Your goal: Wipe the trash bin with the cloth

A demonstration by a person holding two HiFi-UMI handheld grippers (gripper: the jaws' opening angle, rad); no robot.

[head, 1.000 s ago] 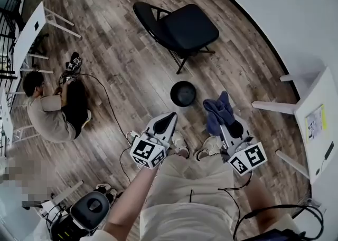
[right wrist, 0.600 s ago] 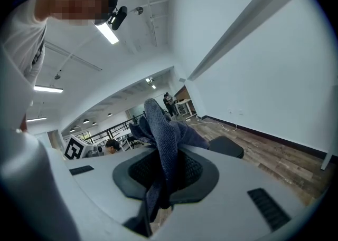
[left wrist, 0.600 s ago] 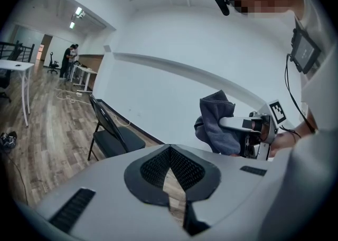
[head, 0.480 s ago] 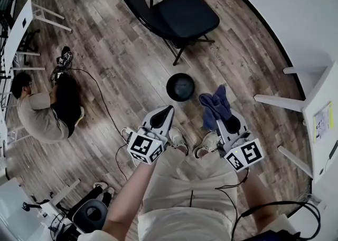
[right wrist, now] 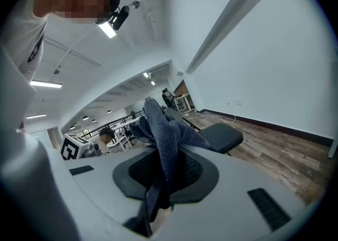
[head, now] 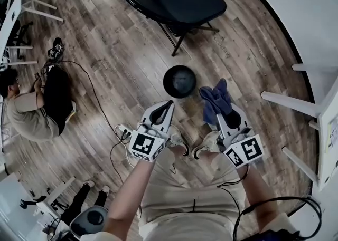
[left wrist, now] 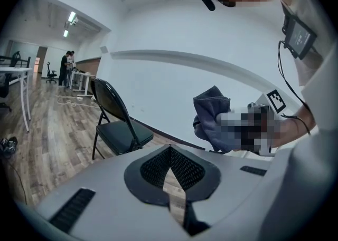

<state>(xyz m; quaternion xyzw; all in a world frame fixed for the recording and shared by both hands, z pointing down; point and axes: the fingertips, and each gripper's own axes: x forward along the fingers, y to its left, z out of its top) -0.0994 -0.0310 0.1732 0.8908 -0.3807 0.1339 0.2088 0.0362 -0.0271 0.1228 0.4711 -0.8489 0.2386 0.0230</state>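
The trash bin (head: 179, 81), small, round and black, stands on the wood floor just ahead of both grippers. My left gripper (head: 167, 105) is shut with nothing in it, its tip just near and left of the bin. In the left gripper view its jaws (left wrist: 170, 149) meet with only floor showing past them. My right gripper (head: 224, 110) is shut on a blue cloth (head: 215, 99), which bunches up past the jaws to the bin's right. In the right gripper view the cloth (right wrist: 161, 126) sticks up between the pads of that gripper (right wrist: 160, 167). The bin shows in neither gripper view.
A black folding chair (head: 177, 0) stands beyond the bin. A person (head: 29, 111) sits on the floor at left, with a cable (head: 100, 105) and a power strip (head: 121, 129) running toward my feet. White table legs (head: 285, 100) are at right.
Both grippers have sunk toward the floor together, and the chair and bin look larger and nearer. The cloth stays in the right gripper; the left stays shut and empty.
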